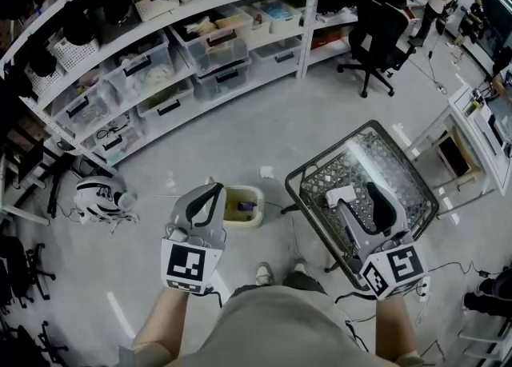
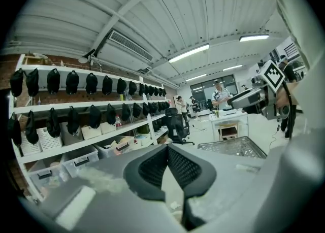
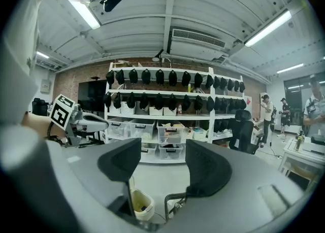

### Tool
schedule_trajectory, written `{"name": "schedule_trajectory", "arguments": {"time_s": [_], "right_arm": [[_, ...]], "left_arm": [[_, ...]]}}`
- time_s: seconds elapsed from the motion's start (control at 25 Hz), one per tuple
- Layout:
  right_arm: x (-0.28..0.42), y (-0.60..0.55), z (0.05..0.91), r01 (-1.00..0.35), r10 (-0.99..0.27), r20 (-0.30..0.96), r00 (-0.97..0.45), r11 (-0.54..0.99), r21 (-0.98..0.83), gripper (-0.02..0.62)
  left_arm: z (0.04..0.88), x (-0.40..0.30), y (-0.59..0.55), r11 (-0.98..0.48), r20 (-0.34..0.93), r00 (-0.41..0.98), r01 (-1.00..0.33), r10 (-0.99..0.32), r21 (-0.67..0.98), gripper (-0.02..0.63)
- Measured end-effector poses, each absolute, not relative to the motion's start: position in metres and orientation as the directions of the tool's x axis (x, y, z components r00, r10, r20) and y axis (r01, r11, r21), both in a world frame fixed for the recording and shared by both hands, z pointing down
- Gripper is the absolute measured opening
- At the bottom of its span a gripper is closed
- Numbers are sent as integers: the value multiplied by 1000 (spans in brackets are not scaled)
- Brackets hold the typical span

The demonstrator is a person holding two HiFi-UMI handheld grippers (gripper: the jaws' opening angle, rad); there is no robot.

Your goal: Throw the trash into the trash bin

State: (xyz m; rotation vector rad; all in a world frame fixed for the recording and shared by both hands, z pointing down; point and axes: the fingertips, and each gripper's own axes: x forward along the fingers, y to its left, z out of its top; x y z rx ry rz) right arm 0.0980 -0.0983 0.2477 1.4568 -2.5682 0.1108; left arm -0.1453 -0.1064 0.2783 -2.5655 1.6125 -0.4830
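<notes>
Left gripper (image 1: 210,193) jaws closed tip to tip, empty. Right gripper (image 1: 362,197) jaws stood wide apart, nothing between the pads. Trash bin (image 1: 242,205), cream, sat on the floor just ahead of the feet, between the two grippers. A white scrap (image 1: 266,172), probably the trash, lay near it on the far side. Risks: closed jaws could shove the flat scrap away, and the right gripper hung over a wire basket (image 1: 316,172) and could snag it. No legible writing; only square markers on the cubes.

A lab-like workroom is suggested by long white shelving (image 1: 308,17) stocked with clear storage bins (image 1: 210,41), rows of black caps (image 3: 152,77), an office chair (image 1: 376,29) and ceiling strip lights (image 3: 274,26).
</notes>
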Motion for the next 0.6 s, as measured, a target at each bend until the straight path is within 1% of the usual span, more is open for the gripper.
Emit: {"name": "schedule_trajectory", "arguments": {"time_s": [0.2,0.36,0.6], "right_arm": [[100,-118,256,-845,-827,221,-518,535,21,279],[108,-136,268,-827,-802,255,-540,562,15,279],[130,-171,300,-761,-717,370,-591,648,40,279]], "left_arm": [[285,-146,-120,-445,243,388,-858,-889,-256,3],[291,-144,-134,-425,265,360,-870,-894,-249,3],[306,-118,-163,-446,309,367,-861,-877,-244,3]]}}
